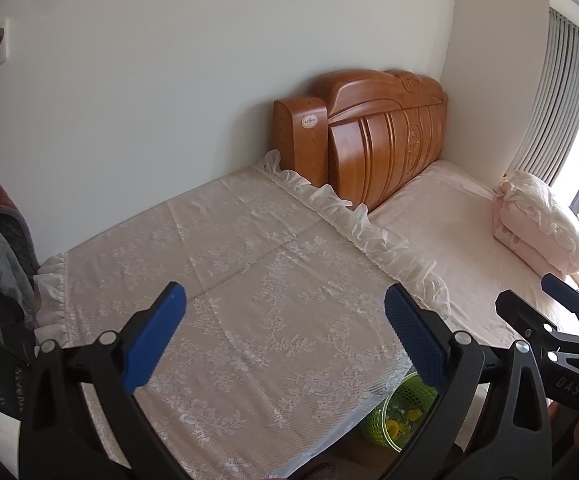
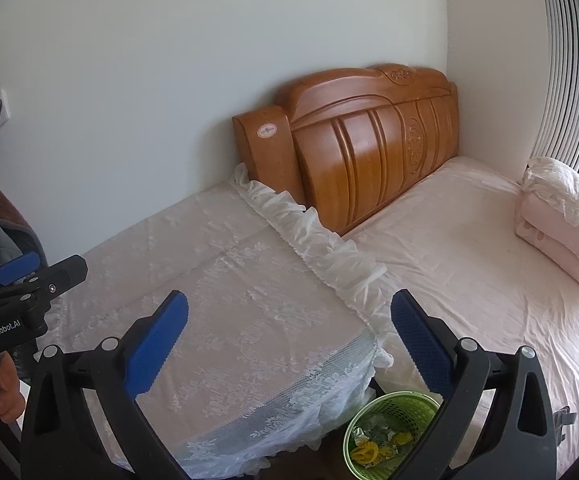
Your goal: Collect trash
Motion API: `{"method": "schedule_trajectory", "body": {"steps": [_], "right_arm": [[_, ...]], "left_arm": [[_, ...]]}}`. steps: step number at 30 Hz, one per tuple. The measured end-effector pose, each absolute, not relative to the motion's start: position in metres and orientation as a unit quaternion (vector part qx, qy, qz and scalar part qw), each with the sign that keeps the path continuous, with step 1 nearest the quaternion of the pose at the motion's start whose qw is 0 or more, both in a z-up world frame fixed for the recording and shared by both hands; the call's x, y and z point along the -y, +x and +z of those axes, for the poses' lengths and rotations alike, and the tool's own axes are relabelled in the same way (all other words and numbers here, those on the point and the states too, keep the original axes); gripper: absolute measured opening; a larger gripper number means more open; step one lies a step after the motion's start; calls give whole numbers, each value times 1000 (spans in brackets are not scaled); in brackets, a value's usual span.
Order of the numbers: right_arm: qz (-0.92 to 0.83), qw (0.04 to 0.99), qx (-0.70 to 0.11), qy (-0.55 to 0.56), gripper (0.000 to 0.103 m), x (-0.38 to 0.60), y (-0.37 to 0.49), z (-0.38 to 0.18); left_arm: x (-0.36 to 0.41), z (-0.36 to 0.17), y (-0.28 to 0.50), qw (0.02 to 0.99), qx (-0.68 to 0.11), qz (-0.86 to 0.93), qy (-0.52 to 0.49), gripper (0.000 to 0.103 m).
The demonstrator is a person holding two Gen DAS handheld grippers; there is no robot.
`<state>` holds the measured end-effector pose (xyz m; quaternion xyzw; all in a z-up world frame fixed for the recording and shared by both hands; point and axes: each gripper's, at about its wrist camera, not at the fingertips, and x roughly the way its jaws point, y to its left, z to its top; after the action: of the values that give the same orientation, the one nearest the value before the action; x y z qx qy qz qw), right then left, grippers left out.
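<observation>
Looks like the closing stretch: trash [image 2: 373, 446] lies in the green basket [image 2: 399, 402] on the floor between the lace-covered table [image 2: 225, 300] and the bed [image 2: 469, 248], none visible elsewhere. Left gripper [image 1: 285, 332] and right gripper [image 2: 289, 332] both spread apart, empty, hovering above the table. Calls next for scanning for strays, or else withdrawing.

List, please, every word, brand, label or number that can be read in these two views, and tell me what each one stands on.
"GenRobot.AI": on the left gripper body, in the right wrist view.
"DAS": on the right gripper body, in the left wrist view.
Round sticker on the wooden headboard: print too small to read in either view.
</observation>
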<state>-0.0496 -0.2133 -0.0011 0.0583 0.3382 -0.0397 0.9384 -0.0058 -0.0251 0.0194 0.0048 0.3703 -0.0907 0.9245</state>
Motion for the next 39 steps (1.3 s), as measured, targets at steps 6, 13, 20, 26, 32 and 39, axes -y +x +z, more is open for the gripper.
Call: {"method": "schedule_trajectory", "body": {"steps": [6, 13, 20, 26, 32, 39], "right_arm": [[-43, 937, -342, 59, 101, 217, -50, -3], [-46, 936, -343, 61, 101, 220, -51, -3], [-46, 936, -345, 59, 101, 221, -51, -3], [-46, 936, -345, 58, 101, 219, -51, -3], [-46, 935, -347, 57, 101, 219, -52, -3], [-45, 934, -349, 57, 101, 220, -54, -5]], "left_arm": [[29, 17, -4, 923, -373, -94, 5, 95], [31, 14, -2, 921, -377, -94, 6, 95], [30, 14, -2, 922, -376, -93, 7, 95], [28, 13, -1, 922, -376, -94, 5, 95], [27, 13, -2, 922, -376, -93, 6, 95], [27, 12, -2, 921, -377, -94, 8, 95]]}}
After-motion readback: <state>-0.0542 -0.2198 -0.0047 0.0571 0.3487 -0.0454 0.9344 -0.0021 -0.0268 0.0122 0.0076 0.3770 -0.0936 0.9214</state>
